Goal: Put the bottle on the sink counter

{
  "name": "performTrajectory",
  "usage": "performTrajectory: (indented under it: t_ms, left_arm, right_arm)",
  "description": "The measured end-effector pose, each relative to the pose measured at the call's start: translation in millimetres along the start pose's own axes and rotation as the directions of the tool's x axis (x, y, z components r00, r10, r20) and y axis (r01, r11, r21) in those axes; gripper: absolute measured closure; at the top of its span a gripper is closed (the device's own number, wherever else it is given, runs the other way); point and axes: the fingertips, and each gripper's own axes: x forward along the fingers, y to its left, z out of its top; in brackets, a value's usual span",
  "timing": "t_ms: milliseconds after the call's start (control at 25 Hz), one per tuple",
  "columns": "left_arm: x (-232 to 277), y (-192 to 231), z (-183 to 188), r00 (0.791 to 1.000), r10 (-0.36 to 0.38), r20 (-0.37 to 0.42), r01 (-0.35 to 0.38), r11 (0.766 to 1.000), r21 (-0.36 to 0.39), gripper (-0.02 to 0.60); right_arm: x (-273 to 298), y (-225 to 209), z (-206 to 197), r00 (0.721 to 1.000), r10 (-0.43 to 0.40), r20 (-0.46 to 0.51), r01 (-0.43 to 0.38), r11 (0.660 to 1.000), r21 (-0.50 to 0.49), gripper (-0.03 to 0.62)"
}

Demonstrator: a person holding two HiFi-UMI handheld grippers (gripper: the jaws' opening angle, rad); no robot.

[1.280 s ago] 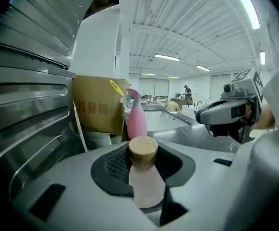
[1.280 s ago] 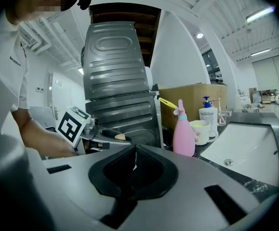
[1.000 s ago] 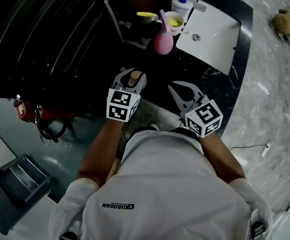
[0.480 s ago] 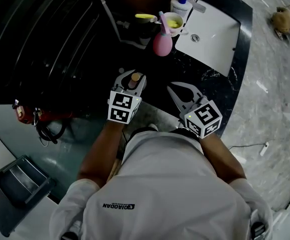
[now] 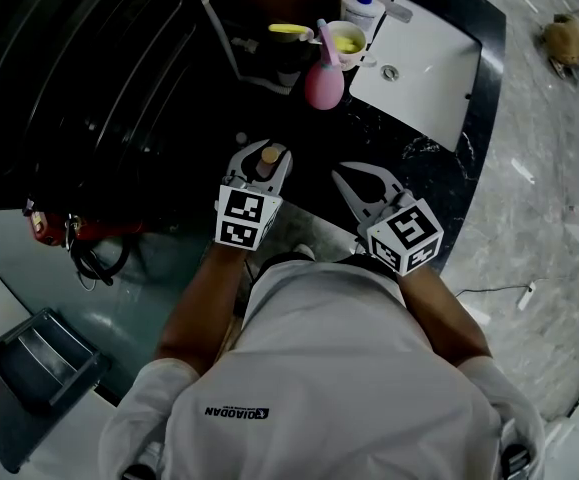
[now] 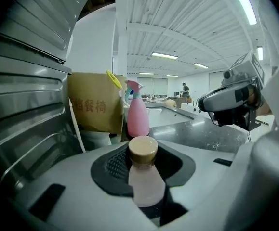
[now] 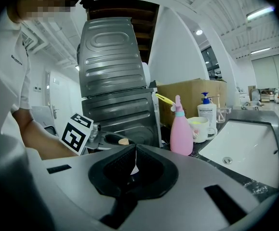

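Observation:
My left gripper is shut on a small pale pink bottle with a tan cap, held upright between the dark pads. In the head view it hangs over the near left part of the black marble counter. The same bottle shows as a tan cap in the right gripper view. My right gripper is to the right of it, over the counter's near edge, jaws shut with nothing between them. The white sink basin lies beyond, at the right.
A pink spray bottle stands on the counter ahead of the left gripper. Behind it are a mug, a white pump bottle and a brown box. A ribbed grey metal panel rises at the left.
The left gripper with the bottle has shifted very slightly forward. The right gripper stays almost where it was.

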Motion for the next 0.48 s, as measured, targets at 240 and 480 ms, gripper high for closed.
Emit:
performTrajectory:
  t_ms: [240, 480]
  left_arm:
    - [0.7, 1.4, -2.4, 1.0, 0.004, 0.016, -0.004, 1.0, 0.0, 0.451]
    - [0.8, 2.5, -5.1, 1.0, 0.004, 0.019, -0.004, 1.0, 0.003, 0.451]
  right_arm:
    - [0.7, 0.9, -0.2, 1.0, 0.003, 0.005, -0.003, 1.0, 0.003, 0.553]
    - [1.5, 2.3, -1.2, 1.0, 0.005, 0.005, -0.005, 1.0, 0.003, 0.553]
